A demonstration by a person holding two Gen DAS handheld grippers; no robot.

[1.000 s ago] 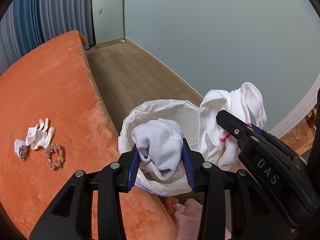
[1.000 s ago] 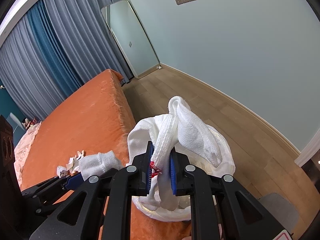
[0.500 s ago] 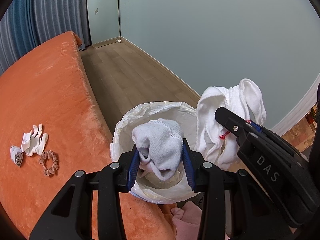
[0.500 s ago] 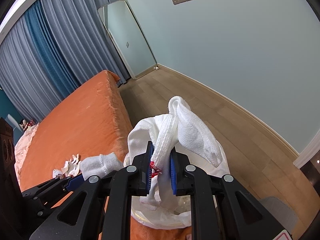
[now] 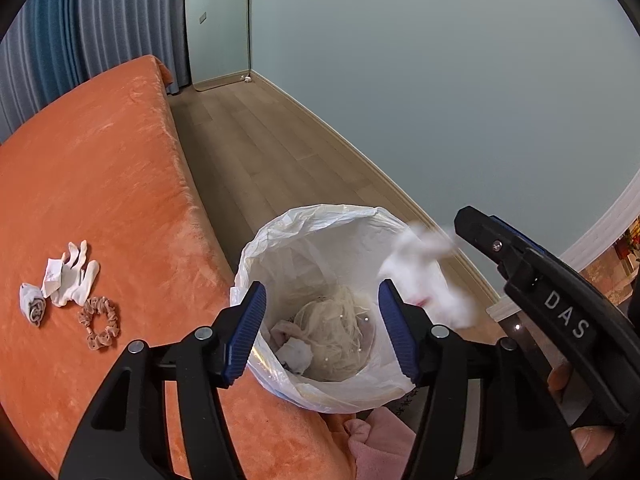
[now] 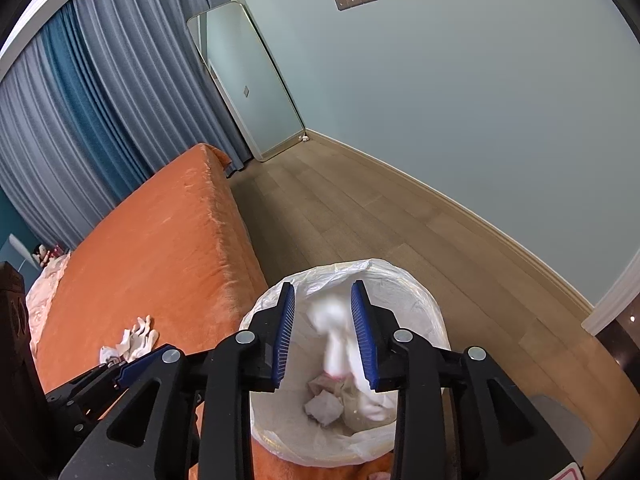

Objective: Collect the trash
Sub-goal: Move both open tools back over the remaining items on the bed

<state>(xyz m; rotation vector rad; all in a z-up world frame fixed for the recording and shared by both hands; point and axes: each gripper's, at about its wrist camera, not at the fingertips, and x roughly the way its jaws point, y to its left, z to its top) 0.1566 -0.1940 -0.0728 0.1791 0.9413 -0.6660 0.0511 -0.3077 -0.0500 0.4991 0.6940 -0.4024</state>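
Observation:
Both grippers hang over a bin lined with a white bag beside the orange bed. My left gripper is open, its jaws still opening and nothing between them. The grey sock lies in the bin on a pale tangled wad. My right gripper is open and its jaws are opening too. The white cloth drops blurred between them into the bag, free of the pads.
On the bed to the left lie white gloves or socks, a rolled grey sock and a brown scrunchie. Pink fabric lies below the bin. Wooden floor, a leaning mirror and curtains lie beyond.
Both grippers have opened. The grey sock has fallen from the left jaws into the bin, and the white cloth has slipped from the right jaws and is falling.

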